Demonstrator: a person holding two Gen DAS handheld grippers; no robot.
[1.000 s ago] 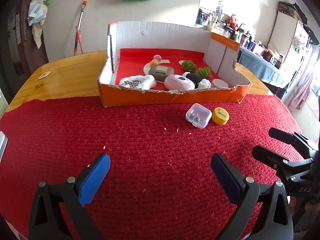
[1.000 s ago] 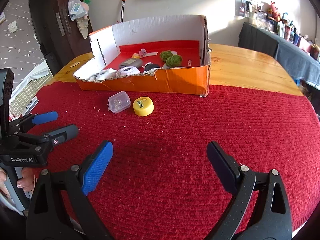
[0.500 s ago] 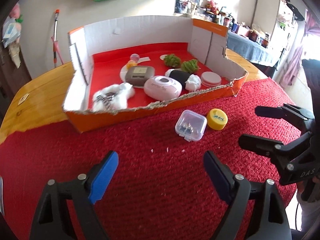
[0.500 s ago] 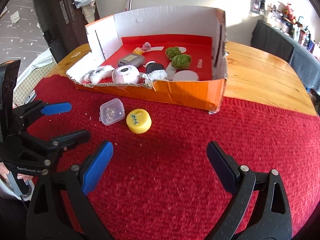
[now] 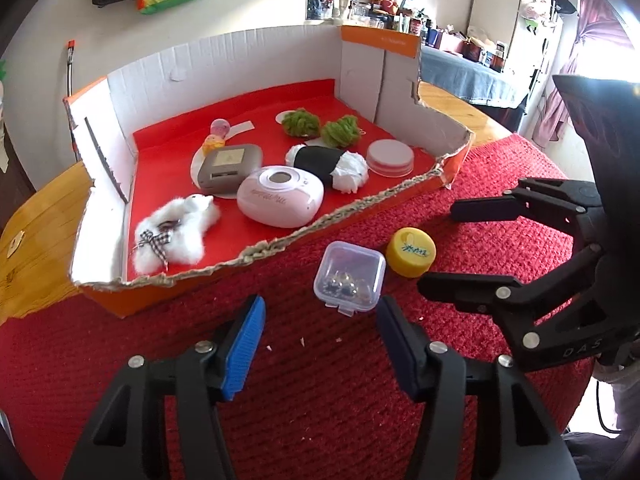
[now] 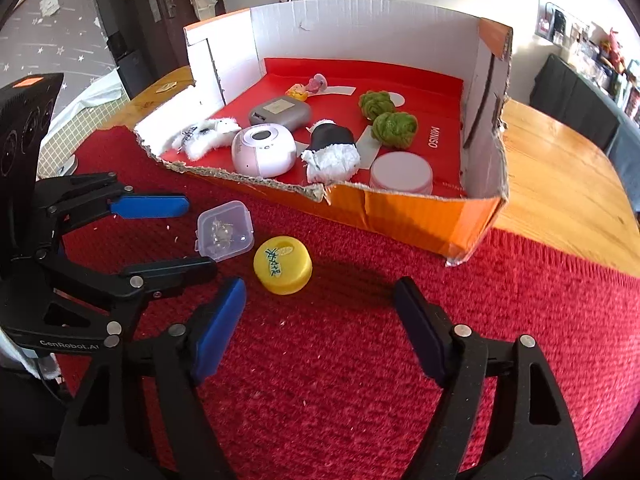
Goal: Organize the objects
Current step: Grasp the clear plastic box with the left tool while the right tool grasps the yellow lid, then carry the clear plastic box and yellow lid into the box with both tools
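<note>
On the red mat point(image 5: 120, 360) covering the tabletop point(image 6: 560, 168), a clear plastic case point(image 5: 350, 276) and a yellow cap point(image 5: 411, 252) are seen side by side, just near of the orange cardboard box point(image 5: 132, 304). The left tool point(image 5: 320, 344) is held wide open just short of the case, gripping nothing. The right tool point(image 6: 320, 320) is likewise spread open and empty, near the cap.

Clear case point(image 5: 349, 277) contents too small to tell.
</note>
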